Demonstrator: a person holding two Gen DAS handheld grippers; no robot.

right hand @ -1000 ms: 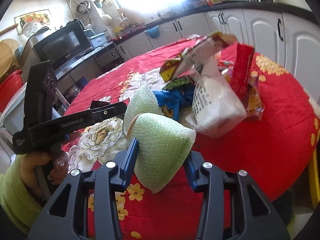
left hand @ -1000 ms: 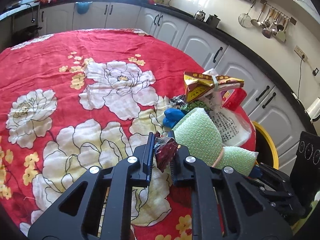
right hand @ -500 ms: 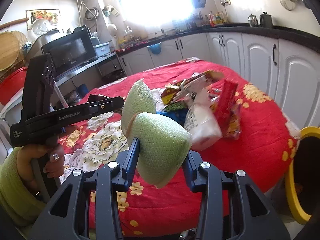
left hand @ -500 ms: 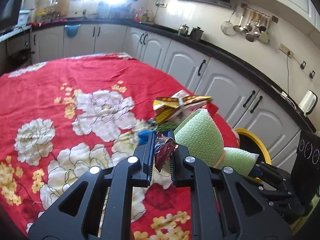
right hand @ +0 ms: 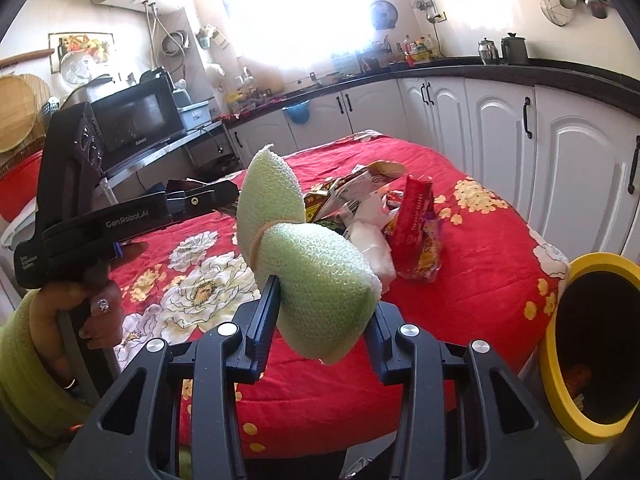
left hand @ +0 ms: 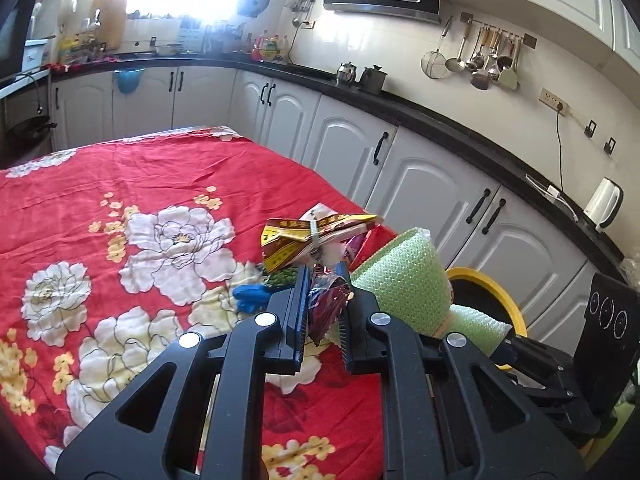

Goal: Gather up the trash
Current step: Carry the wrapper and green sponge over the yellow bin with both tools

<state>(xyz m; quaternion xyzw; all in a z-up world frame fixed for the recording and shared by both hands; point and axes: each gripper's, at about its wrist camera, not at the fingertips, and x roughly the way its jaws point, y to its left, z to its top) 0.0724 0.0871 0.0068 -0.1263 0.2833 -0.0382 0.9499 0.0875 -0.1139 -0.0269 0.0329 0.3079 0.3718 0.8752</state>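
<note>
The right gripper (right hand: 322, 320) had just been closing its fingers on a pale green foam-net sleeve (right hand: 320, 280), its long axis running toward 11 o'clock, with the yellow-rimmed black bin (right hand: 560, 360) open at 3 o'clock beyond the desk (right hand: 480, 280) edge. The left gripper (left hand: 322, 312), farther off, pinched a dark red crinkled wrapper (left hand: 326, 304).

"GenRobot.AI" in white on the left gripper (right hand: 208, 200) body

the green foam netting (right hand: 320, 292) looks soft and bumpy, matt. the dark red wrapper (left hand: 326, 306) is crinkled, glossy film. the bench cloth (left hand: 160, 184) is matt, creased fabric. the yellow-rimmed bin (right hand: 558, 380) looks like smooth plastic.
</note>
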